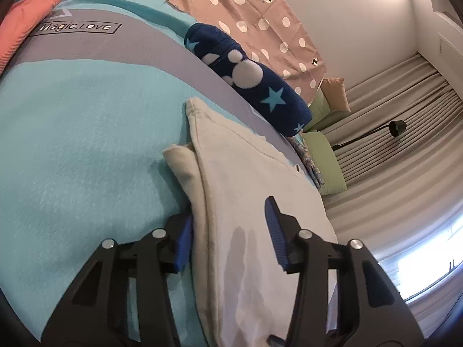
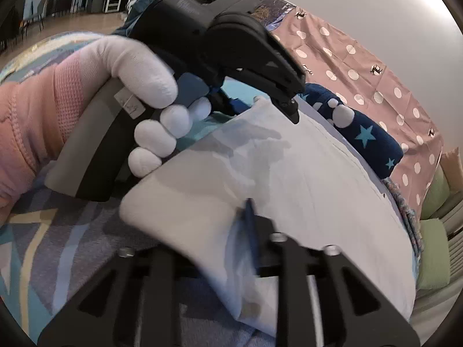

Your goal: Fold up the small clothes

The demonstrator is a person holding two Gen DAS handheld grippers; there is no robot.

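just beside white garment [image 1: 254,179], navy star blanket [image 1: 254,86]

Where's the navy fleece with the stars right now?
The rolled navy star-print fleece lies on the turquoise bedspread just beyond the white garment, against the pink polka-dot fabric. In the right wrist view it sits right of centre.
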